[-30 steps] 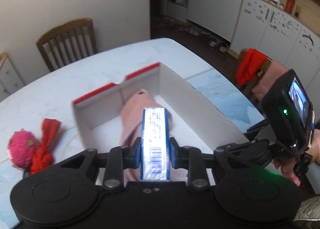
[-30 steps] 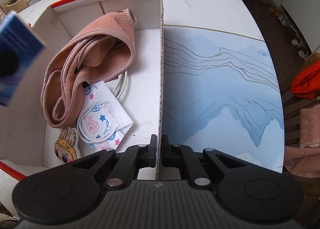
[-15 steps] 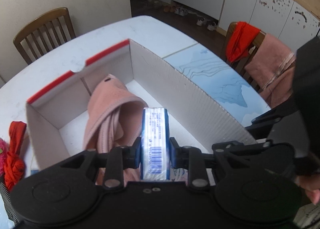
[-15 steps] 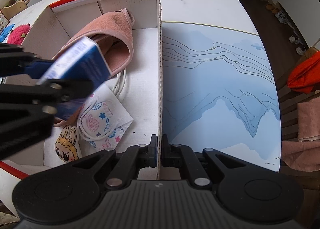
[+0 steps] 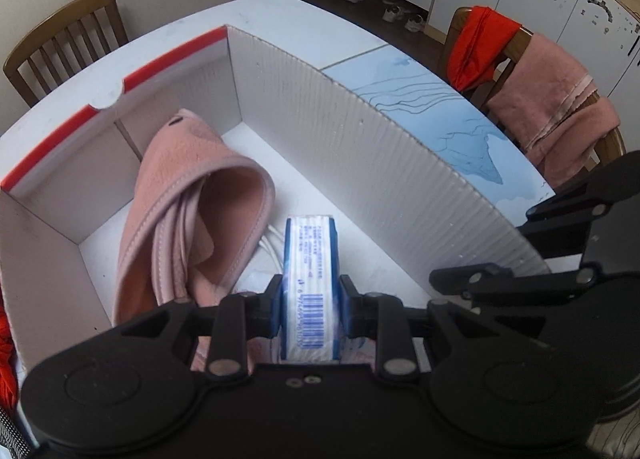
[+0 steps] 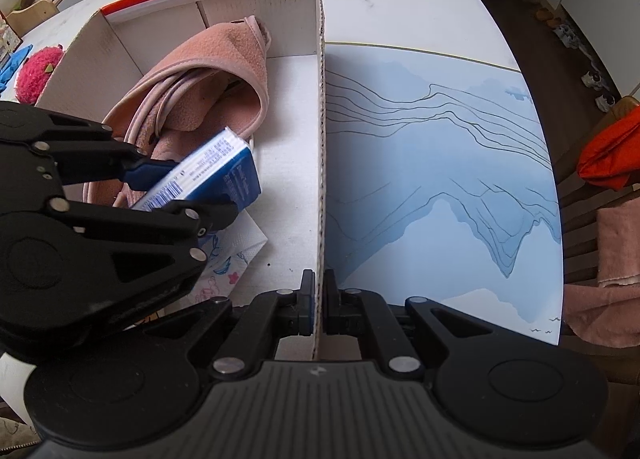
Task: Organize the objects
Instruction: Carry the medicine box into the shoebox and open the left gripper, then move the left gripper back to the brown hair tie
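Jaws pinch box wall [image 6: 320, 179]; blue packet [image 5: 311, 283] hangs inside.

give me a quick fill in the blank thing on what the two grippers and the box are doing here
1. The left gripper is shut on a blue and white ____.
2. The right gripper pinches the cardboard box's ____.
3. The folded cloth lying in the box is ____ in colour.
4. The pink fluffy toy lies ____ the box.

Missing words: carton; wall; pink; outside

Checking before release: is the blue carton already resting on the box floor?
No, the blue carton is clamped in the left tongs, tilted above the pink cloth inside the box.
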